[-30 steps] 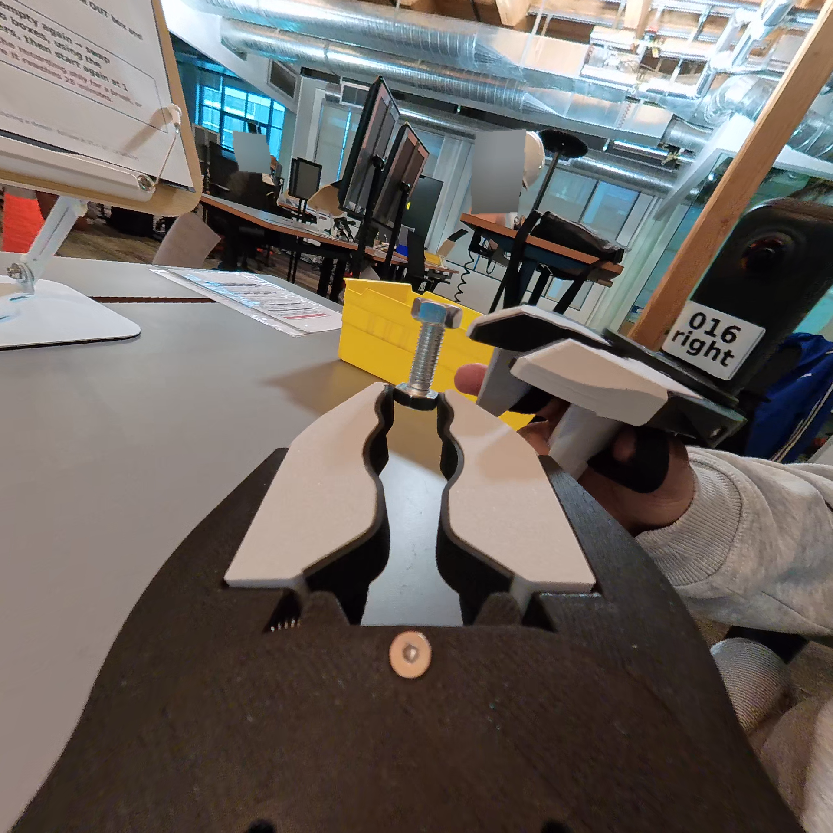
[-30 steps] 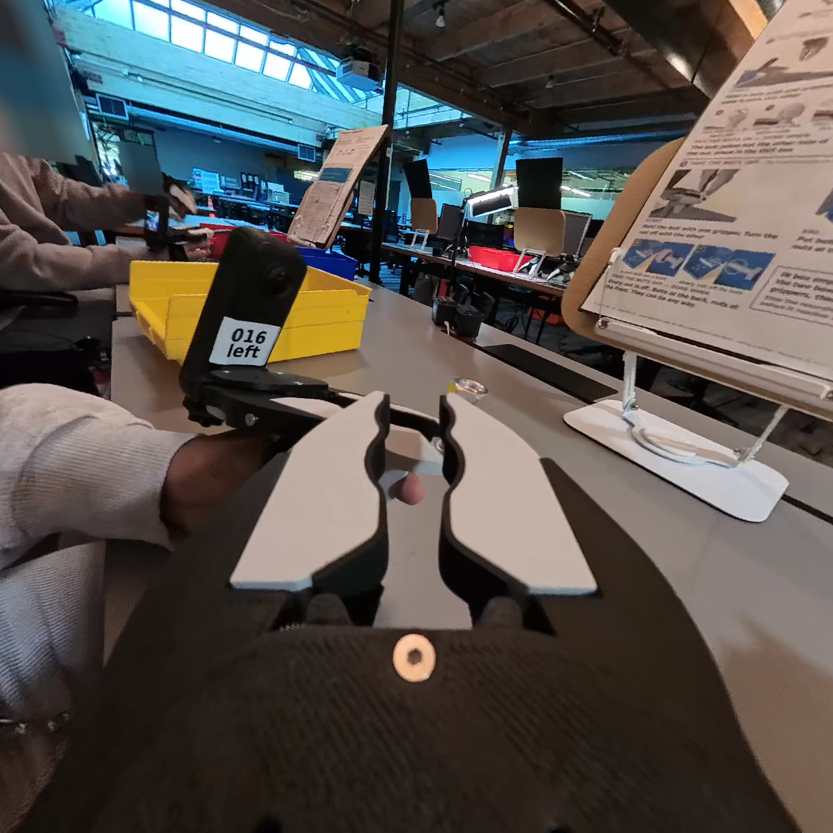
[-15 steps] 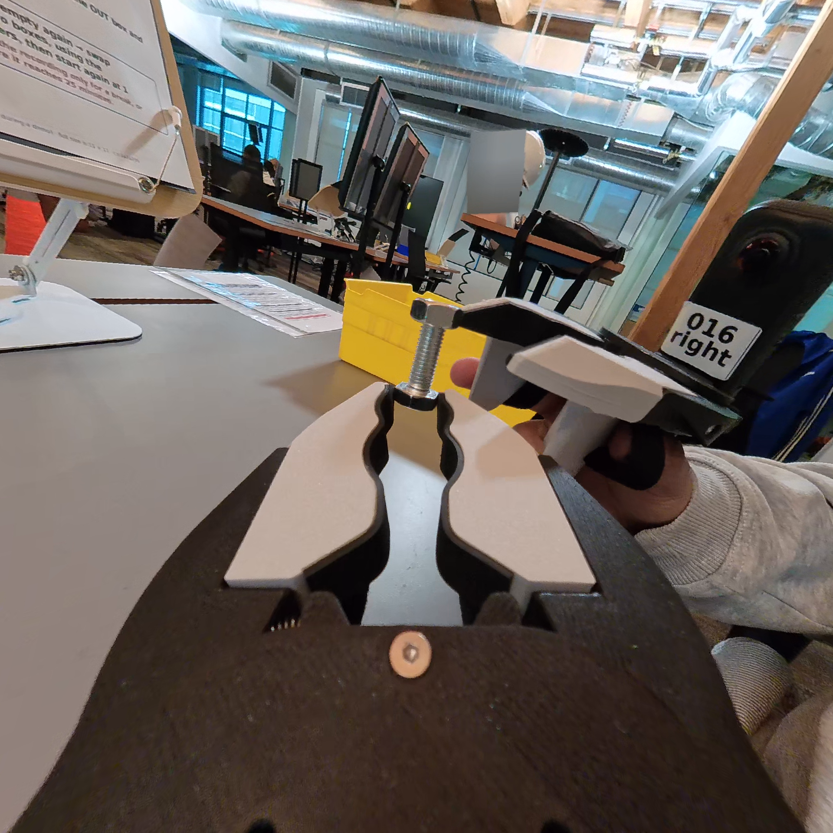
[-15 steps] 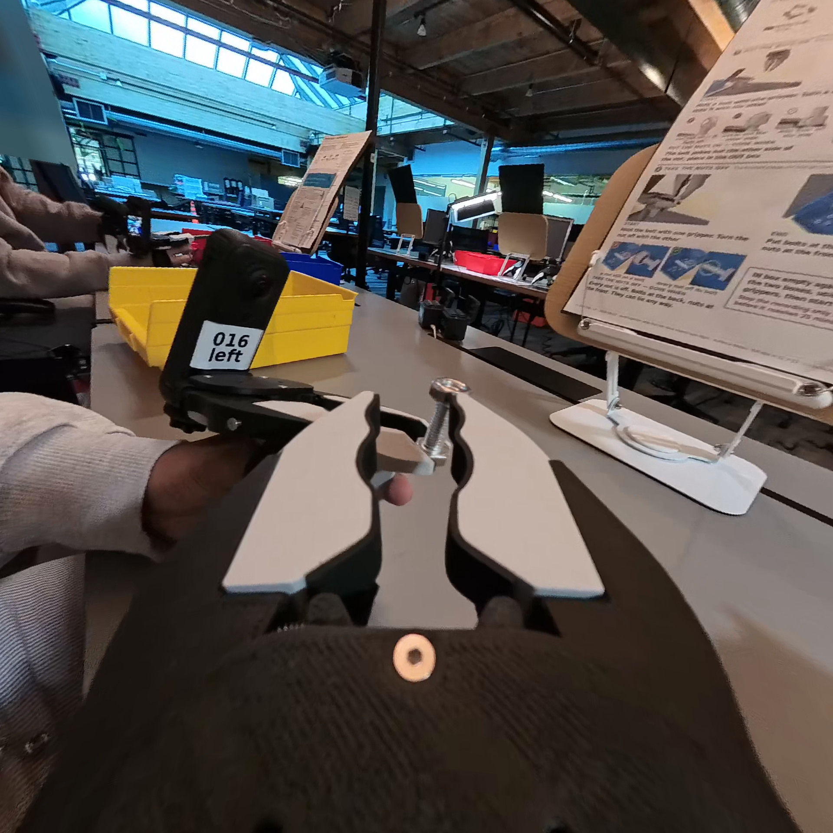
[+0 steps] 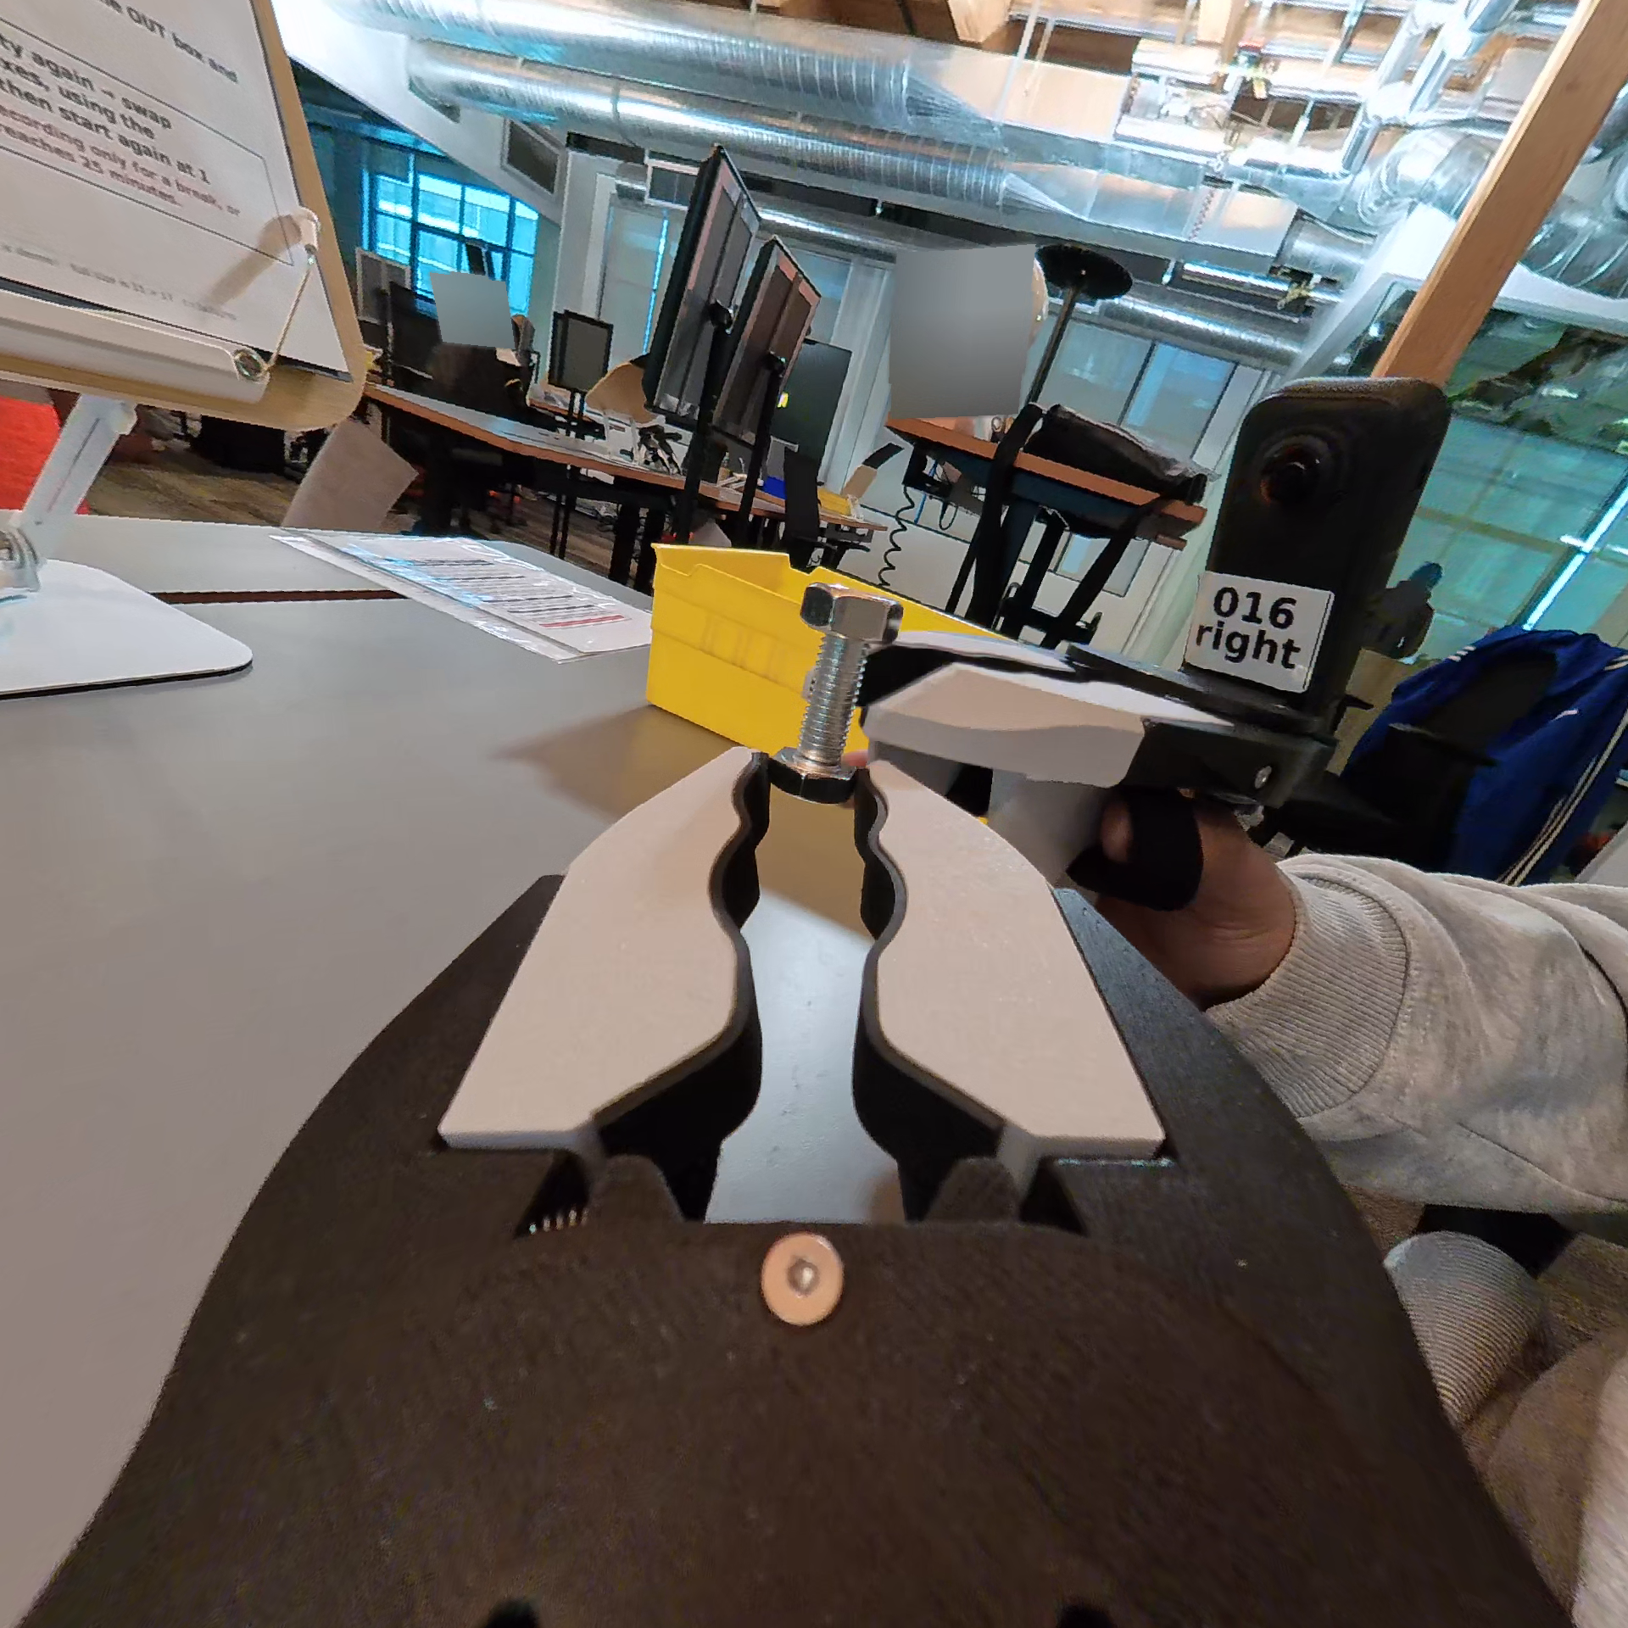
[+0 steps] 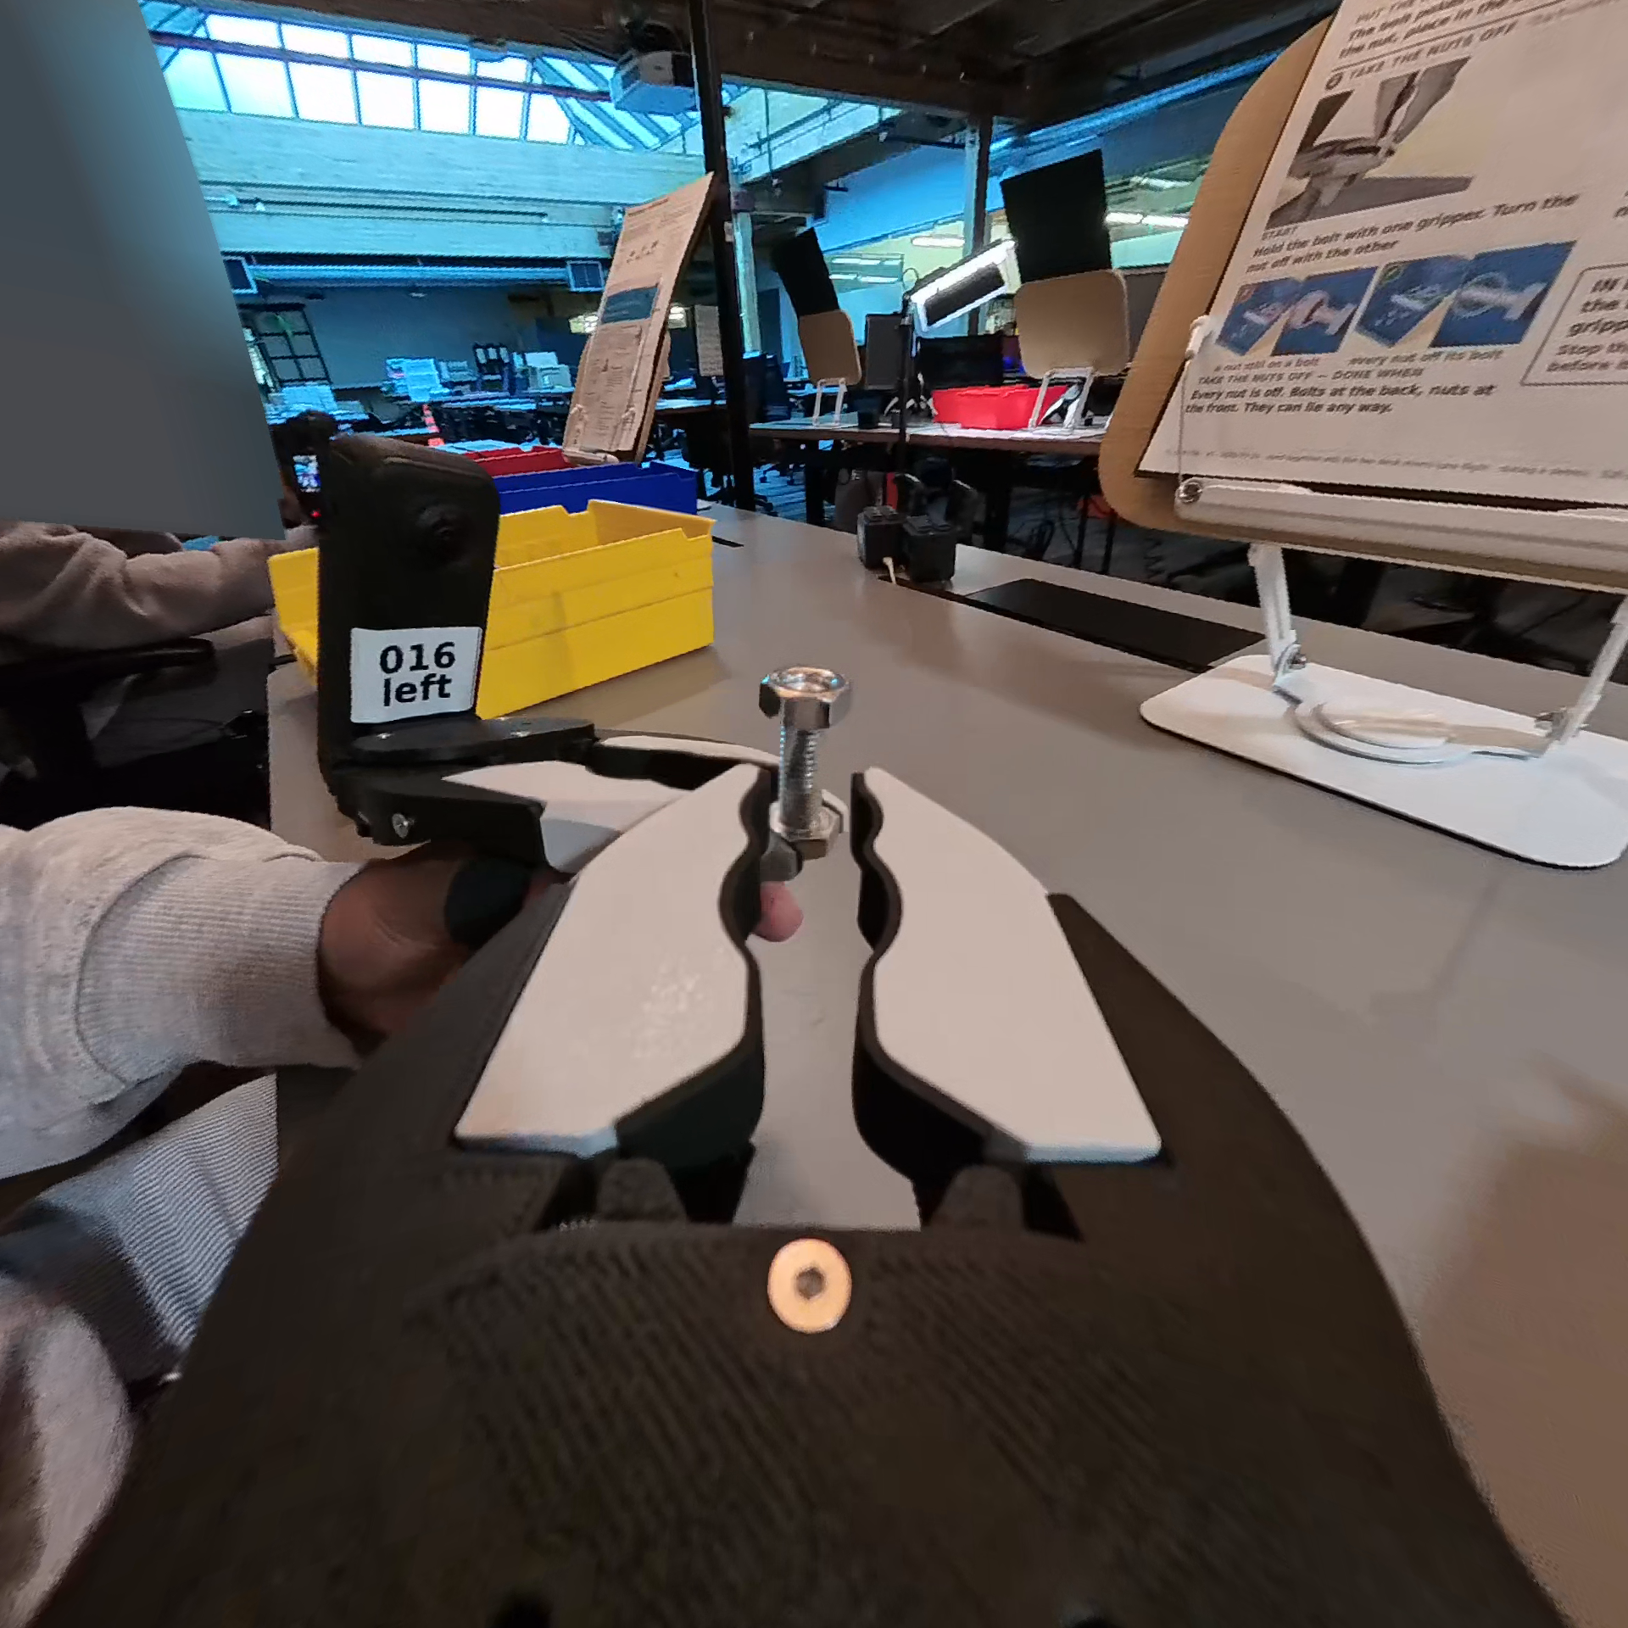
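A silver hex bolt [image 5: 835,683] stands upright, head up, with a nut [image 5: 810,780] at its lower end. My left gripper [image 5: 809,777] is shut on the nut and holds the bolt above the grey table [image 5: 308,881]. My right gripper [image 5: 872,691] comes in level from the right, with its tips at the bolt's threaded shaft. In the right wrist view the bolt [image 6: 800,758] stands between the tips of the right gripper [image 6: 809,780]. Its jaws are a little wider than the shaft. The left gripper [image 6: 793,850] reaches in from the left.
A yellow bin [image 5: 722,643] sits on the table behind the bolt; it also shows in the right wrist view [image 6: 608,599]. A document stand [image 6: 1409,775] with an instruction sheet stands at the right. A laminated sheet [image 5: 502,595] lies flat. Blue and red bins [image 6: 599,484] sit farther back. Less than 4 cm separates the two grippers' tips.
The right gripper moved in toward the bolt and came down from head level to the shaft. Its jaws narrowed a little. The left gripper kept its hold on the nut.
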`<state>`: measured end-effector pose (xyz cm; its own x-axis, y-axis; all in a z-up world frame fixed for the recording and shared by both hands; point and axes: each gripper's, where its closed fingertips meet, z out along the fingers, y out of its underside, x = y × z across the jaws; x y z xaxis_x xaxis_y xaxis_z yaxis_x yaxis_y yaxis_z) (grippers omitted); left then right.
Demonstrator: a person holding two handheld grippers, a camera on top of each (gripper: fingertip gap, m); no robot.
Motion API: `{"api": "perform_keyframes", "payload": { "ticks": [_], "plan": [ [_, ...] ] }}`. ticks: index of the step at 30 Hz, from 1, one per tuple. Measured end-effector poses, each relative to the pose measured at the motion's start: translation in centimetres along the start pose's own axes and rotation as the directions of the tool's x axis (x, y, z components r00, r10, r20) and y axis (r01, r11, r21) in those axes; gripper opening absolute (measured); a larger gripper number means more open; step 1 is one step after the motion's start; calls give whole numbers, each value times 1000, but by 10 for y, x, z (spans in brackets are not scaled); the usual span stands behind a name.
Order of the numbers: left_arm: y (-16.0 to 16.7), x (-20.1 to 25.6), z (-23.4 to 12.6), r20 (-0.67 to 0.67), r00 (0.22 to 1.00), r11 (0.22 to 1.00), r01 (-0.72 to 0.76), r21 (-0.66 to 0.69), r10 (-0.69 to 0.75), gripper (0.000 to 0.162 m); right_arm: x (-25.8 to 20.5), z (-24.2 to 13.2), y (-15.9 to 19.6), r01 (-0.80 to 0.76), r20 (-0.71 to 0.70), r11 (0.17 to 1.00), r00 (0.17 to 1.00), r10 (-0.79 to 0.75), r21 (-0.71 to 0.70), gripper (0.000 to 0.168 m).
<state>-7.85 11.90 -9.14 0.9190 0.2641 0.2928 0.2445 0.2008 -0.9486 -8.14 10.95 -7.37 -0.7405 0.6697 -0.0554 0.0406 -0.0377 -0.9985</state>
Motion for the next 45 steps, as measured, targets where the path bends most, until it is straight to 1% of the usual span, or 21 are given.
{"api": "perform_keyframes", "payload": {
  "ticks": [4,8,16,18,21,23,30,35,45],
  "plan": [
    [2,4,2,-9,1000,1000,-5,-8,5,19,-2,0,1,-9,19,1000,1000,10,-8,17],
    [4,8,3,-16,999,999,-41,-21,41,19,-3,0,0,2,24,1000,1000,-2,-6,10],
    [2,11,-1,-42,997,998,-64,-24,63,19,-9,2,-1,30,53,999,998,-29,-16,10],
    [3,13,-2,-63,995,996,-80,-36,77,23,-8,2,-1,20,68,1000,998,-18,-18,10],
    [4,18,-2,-104,992,996,-77,-55,71,34,-10,0,-3,5,92,1000,996,-4,-15,10],
    [5,19,-2,-117,991,995,-80,-63,72,37,-12,-1,-4,-3,114,1000,993,4,-9,10],
    [3,26,-6,-183,980,995,-85,-56,73,33,-17,-4,-4,-18,169,1000,985,21,-19,10],
    [2,28,-7,-194,978,994,-92,-50,81,29,-20,-5,-5,-43,194,999,980,45,-13,10],
    [0,28,-9,-199,976,994,-104,-37,94,23,-24,-4,-5,-41,209,999,977,44,-18,10]
  ]
}}
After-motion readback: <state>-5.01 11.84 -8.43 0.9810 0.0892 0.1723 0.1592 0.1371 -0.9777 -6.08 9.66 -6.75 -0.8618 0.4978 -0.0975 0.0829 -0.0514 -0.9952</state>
